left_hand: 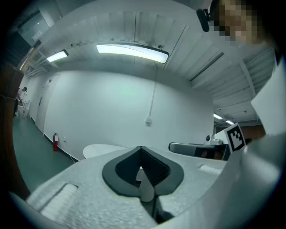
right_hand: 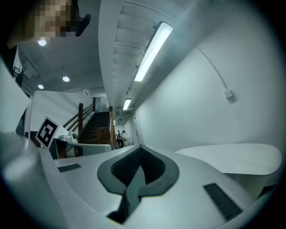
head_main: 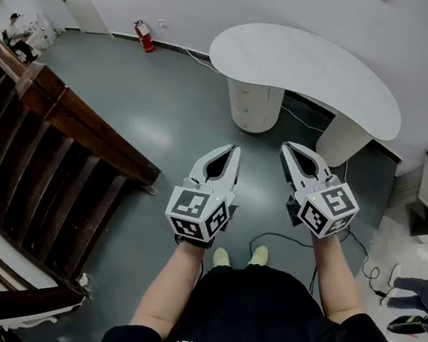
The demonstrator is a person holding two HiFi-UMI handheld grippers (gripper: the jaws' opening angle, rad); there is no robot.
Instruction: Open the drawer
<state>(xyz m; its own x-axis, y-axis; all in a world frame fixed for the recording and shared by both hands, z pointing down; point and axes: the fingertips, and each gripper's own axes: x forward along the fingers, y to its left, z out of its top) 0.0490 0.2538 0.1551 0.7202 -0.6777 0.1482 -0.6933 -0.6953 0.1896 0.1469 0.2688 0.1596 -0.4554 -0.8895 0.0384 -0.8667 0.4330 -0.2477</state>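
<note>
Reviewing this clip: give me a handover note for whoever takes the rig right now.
Left gripper: jaws shut, empty, in the air.
Right gripper: the same.
White table stands ahead across the floor; its round pedestal seems to hold the drawers, apparently all closed.
Done: nothing yet.
Left: walk up, open a gripper, take a drawer front, pull it out.

The right gripper (right_hand: 140, 146) has its jaws pressed together with nothing between them. To its right lies a white table (right_hand: 232, 156) against a white wall, where a small box (right_hand: 229, 94) hangs on a cable. At left the left gripper (right_hand: 109, 147) shows its marker cube (right_hand: 46, 132). Behind it, dark stairs (right_hand: 96, 123) rise. A strip light (right_hand: 152, 51) runs along the ceiling.
</note>
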